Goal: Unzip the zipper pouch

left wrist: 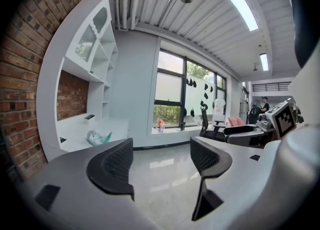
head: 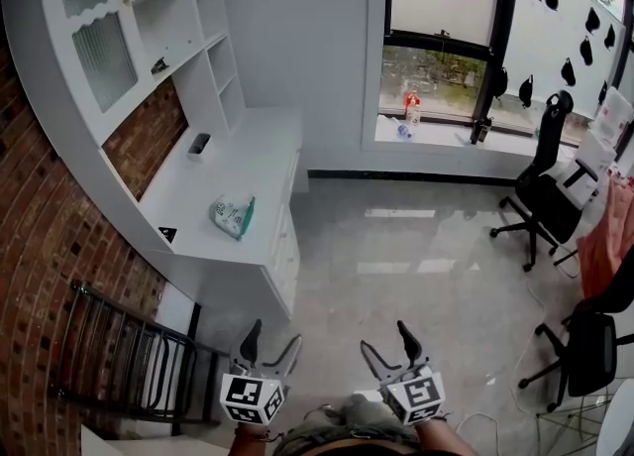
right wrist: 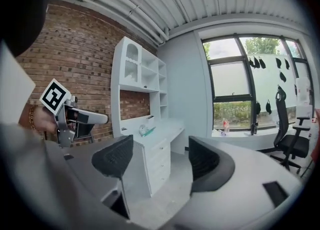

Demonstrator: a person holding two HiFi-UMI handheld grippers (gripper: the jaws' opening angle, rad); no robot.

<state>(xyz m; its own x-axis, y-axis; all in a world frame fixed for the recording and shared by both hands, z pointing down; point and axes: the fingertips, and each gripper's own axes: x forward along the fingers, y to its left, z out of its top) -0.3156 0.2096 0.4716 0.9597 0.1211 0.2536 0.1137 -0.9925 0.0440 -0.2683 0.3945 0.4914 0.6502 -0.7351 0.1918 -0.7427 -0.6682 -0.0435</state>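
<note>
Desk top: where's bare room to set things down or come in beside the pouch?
The desk is mostly bare: a wide patch between the pouch and the small dark device, and another beyond the device toward the far wall. Tightest: the near corner, between pouch and black marker tag.

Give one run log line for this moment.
left hand-held gripper: open, empty | right hand-held gripper: open, empty | zipper pouch: on desk, untouched

**Gripper and pouch positions**

We see the left gripper (head: pixel 273 337) and the right gripper (head: pixel 384 337) low in frame, jaws apart with nothing between them. The zipper pouch (head: pixel 232 216) lies on the white surface (head: pixel 253 159), well apart from both grippers. Two black office chairs (head: pixel 543 186) stand on the floor (head: pixel 396 246) at right.
</note>
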